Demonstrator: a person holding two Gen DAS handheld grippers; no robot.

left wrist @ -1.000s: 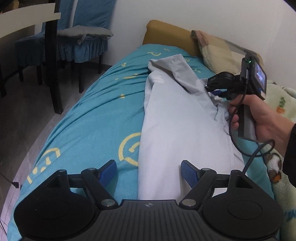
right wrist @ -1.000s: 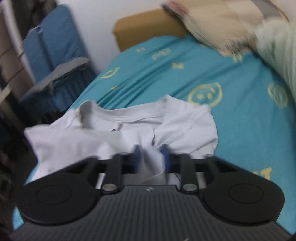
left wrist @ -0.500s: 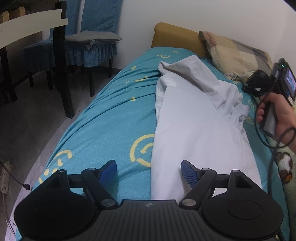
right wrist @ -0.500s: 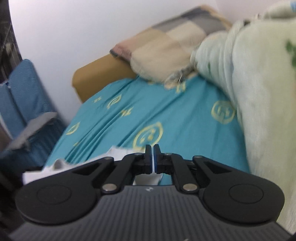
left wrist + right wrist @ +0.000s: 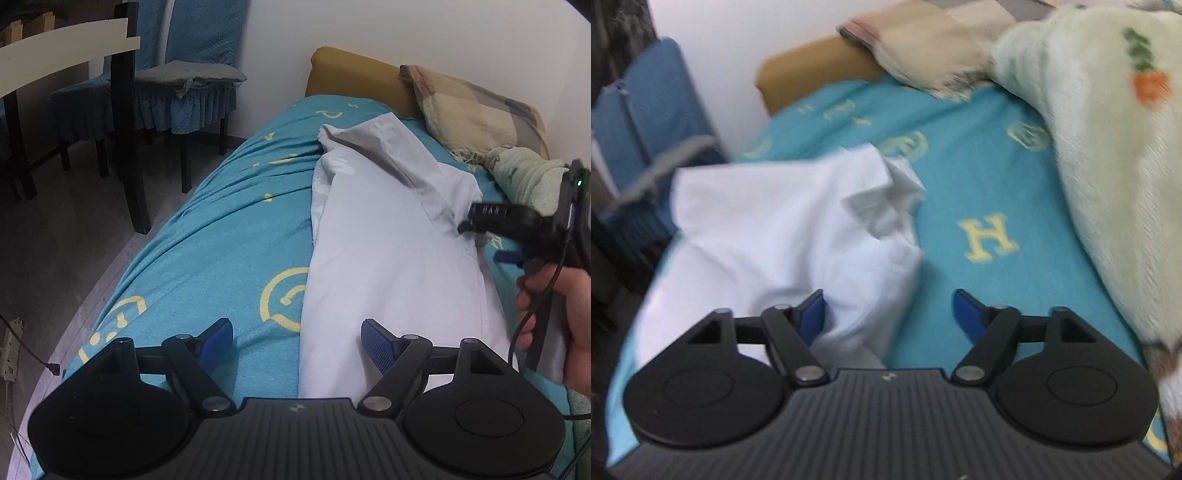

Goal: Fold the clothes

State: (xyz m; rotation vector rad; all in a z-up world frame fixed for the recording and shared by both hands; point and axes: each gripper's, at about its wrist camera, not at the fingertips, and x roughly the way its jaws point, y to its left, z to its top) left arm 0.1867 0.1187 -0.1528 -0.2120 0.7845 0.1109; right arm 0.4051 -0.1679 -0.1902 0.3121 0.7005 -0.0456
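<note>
The shirt point(image 5: 388, 258) lies lengthwise on the bed point(image 5: 221, 240), one side folded. Both the left gripper point(image 5: 297, 338) and right gripper point(image 5: 888, 314) stand spread apart, empty (right view blurred). Next, probably grip the loose sleeve point(image 5: 886, 199) and fold it inward.

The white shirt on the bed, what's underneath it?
The white shirt lies on the teal bedsheet with yellow prints. Anything else beneath it is covered.
</note>
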